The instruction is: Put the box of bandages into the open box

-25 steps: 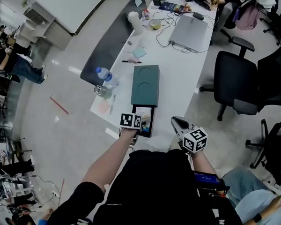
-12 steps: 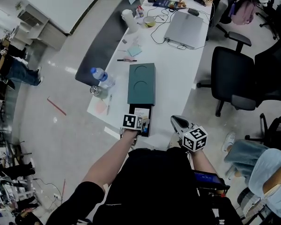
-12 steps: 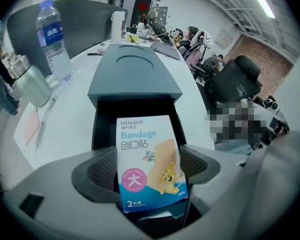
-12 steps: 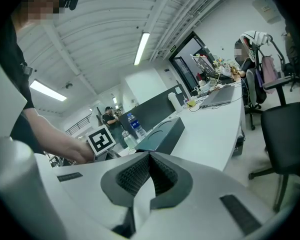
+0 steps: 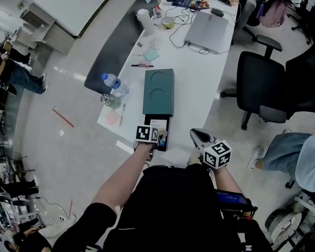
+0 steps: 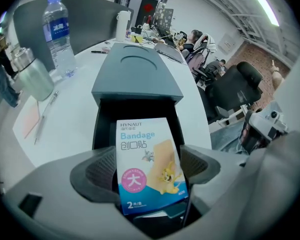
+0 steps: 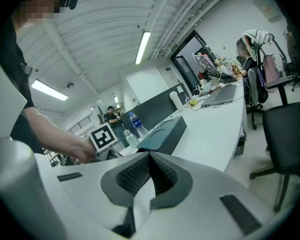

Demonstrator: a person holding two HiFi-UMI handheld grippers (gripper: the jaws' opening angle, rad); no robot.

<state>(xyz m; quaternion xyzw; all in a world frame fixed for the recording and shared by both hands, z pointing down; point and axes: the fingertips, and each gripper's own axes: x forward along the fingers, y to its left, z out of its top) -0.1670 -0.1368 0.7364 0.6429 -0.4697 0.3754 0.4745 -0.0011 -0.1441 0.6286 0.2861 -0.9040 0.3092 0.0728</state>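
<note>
A white and blue box of bandages (image 6: 142, 154) sits between the pads of my left gripper (image 6: 149, 171), which is shut on it. It hangs over the near end of the open box, a dark green sleeve (image 6: 136, 76) with a black tray (image 6: 135, 109) slid out toward me. The head view shows the left gripper (image 5: 156, 136) holding the bandage box (image 5: 158, 127) above the tray at the table's near edge, in front of the green sleeve (image 5: 158, 92). My right gripper (image 5: 198, 136) hovers off the table's near right corner; its jaws (image 7: 147, 169) are shut and hold nothing.
Left of the green box stand a water bottle (image 5: 114, 84) and a metal can (image 5: 106, 99), with a pen (image 5: 122, 112) and a pink note (image 5: 113, 119) beside them. A laptop (image 5: 210, 31) lies farther back. An office chair (image 5: 262, 88) and a person's leg (image 5: 294, 154) are on the right.
The left gripper and the bandage box stay over the tray, almost unmoved. The right gripper holds still. A person at the right has walked further along the floor.
</note>
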